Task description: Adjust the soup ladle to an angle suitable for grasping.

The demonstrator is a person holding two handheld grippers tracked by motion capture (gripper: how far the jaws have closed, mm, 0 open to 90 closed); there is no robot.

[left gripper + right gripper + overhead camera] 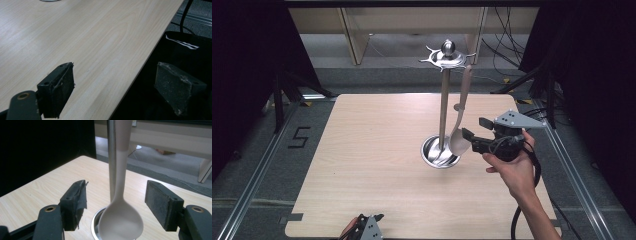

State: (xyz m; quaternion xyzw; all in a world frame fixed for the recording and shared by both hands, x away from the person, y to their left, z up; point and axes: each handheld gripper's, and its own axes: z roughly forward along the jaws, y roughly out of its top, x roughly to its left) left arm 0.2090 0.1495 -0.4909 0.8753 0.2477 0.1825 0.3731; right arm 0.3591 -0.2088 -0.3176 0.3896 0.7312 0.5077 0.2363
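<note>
A metal utensil stand rises from a round dish base at the table's middle right, with a hook crown on top. From one hook hangs a pale spoon, its bowl low beside the pole. My right gripper is open just right of that bowl. In the right gripper view the spoon hangs in front of the pole, with my right gripper open and a jaw on each side, not touching. My left gripper rests open at the table's front edge, holding nothing.
The light wooden table is bare to the left of the stand. Cables and dark stands sit on the floor beyond it. In the left gripper view the table edge runs diagonally, with a dark object below it.
</note>
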